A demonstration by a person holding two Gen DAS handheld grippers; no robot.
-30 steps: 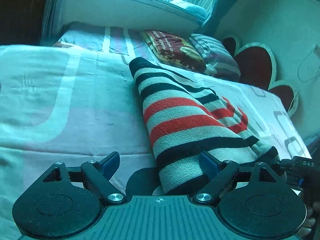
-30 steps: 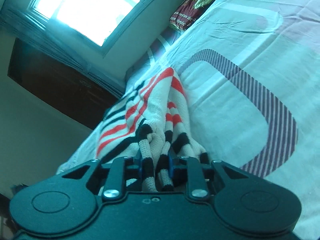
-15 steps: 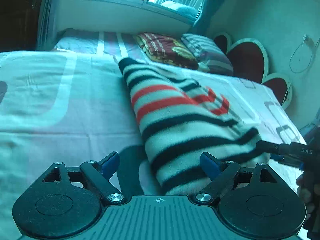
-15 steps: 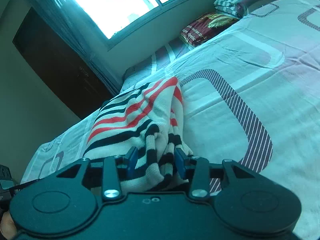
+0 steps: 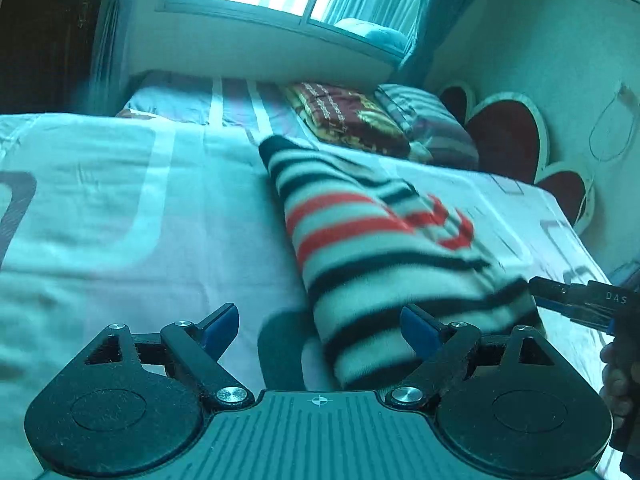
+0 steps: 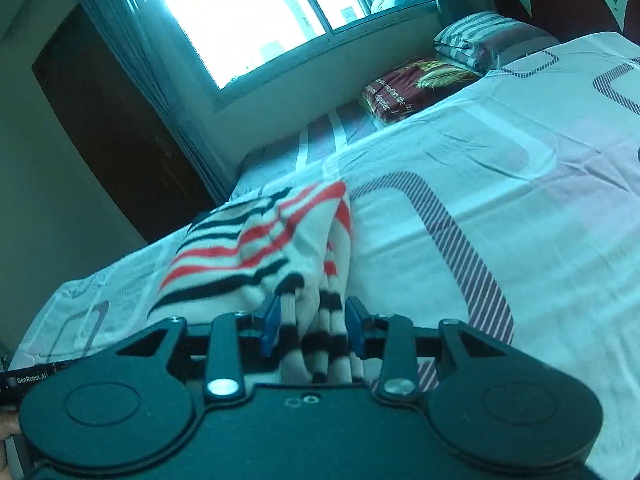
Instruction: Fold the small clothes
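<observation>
A small knitted garment with white, black and red stripes lies folded lengthwise on the bed. In the left wrist view my left gripper is open at the garment's near end; the near end lies between its fingers, close to the right one. In the right wrist view my right gripper has its jaws apart, with the garment's bunched near edge lying loose between the blue pads. The right gripper's fingers show at the right edge of the left wrist view, beside the garment.
The bed sheet is white and pink with rounded patterns. A dark red folded blanket and a striped pillow lie by the headboard. A window and a dark wardrobe stand behind the bed.
My right gripper has opened and let go of the garment's edge. The garment has sunk from a raised fold onto the bed. Both grippers have drawn back a little.
</observation>
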